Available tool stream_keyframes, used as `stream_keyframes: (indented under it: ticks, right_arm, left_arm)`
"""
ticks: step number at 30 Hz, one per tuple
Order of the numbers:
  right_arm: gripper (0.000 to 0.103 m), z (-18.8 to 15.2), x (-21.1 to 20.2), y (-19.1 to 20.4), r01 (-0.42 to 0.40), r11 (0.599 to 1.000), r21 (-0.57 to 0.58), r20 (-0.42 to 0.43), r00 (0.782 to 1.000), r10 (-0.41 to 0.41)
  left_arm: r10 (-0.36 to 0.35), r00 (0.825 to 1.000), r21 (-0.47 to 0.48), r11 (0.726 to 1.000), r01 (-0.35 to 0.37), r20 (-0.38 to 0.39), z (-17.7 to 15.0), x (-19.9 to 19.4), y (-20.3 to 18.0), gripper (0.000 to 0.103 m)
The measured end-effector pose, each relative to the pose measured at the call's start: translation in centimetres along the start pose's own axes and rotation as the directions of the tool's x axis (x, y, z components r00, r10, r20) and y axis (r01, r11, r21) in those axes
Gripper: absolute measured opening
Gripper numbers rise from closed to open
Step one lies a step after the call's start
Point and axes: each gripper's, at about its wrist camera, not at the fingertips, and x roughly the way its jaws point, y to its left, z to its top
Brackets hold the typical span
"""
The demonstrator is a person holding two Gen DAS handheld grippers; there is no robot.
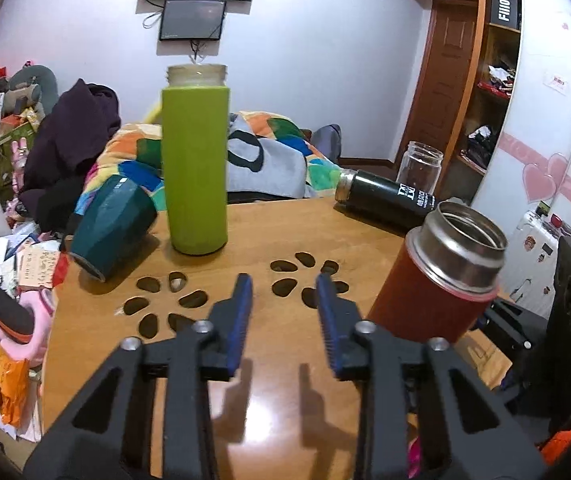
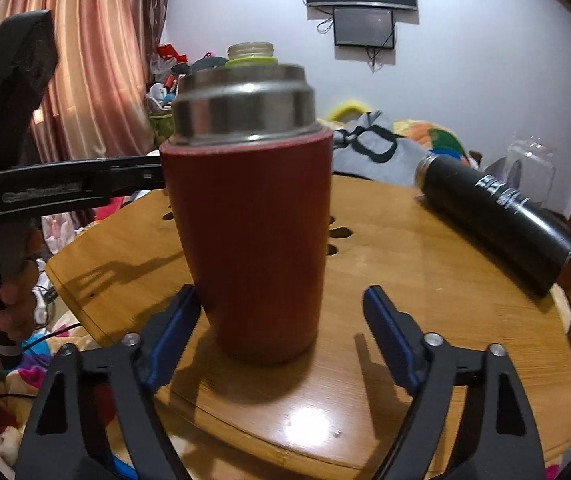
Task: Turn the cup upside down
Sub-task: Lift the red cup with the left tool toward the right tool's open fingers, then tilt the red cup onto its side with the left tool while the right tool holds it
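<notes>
On the wooden table point(image 2: 425, 280), near its front edge, our red cup point(image 2: 253, 240) stands upright, mouth up, between the spread fingers of the right gripper point(image 2: 281, 308); nothing clamped yet. Left gripper point(image 1: 284, 292) is also spread, holding nothing, off to the cup's side. Risks we see: smooth tapered wall slipping mid-flip, a low grip tipping it off the edge, or swinging into the black bottle point(image 2: 497, 220) lying nearby.

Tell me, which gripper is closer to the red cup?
Right. The right gripper has its open jaws on either side of the red cup, down near its base. The left gripper hovers open over the table, with the cup off to its right.
</notes>
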Motion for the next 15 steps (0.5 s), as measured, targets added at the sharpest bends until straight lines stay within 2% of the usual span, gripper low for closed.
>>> stream_keyframes:
  ticks: [3,4,10,15]
  right_arm:
    - [0.063,-0.2,-0.2,0.1,-0.036,0.999,-0.003,-0.001,0.999,0.036]
    - [0.059,-0.1,-0.2,0.1,-0.036,0.999,-0.005,-0.001,0.999,0.036]
    - [0.059,-0.1,-0.5,0.3,0.005,1.0,-0.021,-0.012,1.0,-0.005]
    - [0.059,0.4,-1.4,0.5,0.042,0.997,-0.068,-0.009,0.999,-0.043]
  left_arm:
    - [-0.033,0.999,0.003,0.999,0.033,-0.008,0.1,0.9,-0.3,0.01]
    - [-0.042,0.999,0.004,0.999,0.042,-0.008,0.1,1.1,-0.5,0.009]
    - [-0.09,0.996,0.017,0.996,0.09,0.011,0.3,1.1,-1.5,0.008]
    - [-0.107,0.994,0.024,0.994,0.107,-0.001,0.3,1.3,-1.7,0.007]
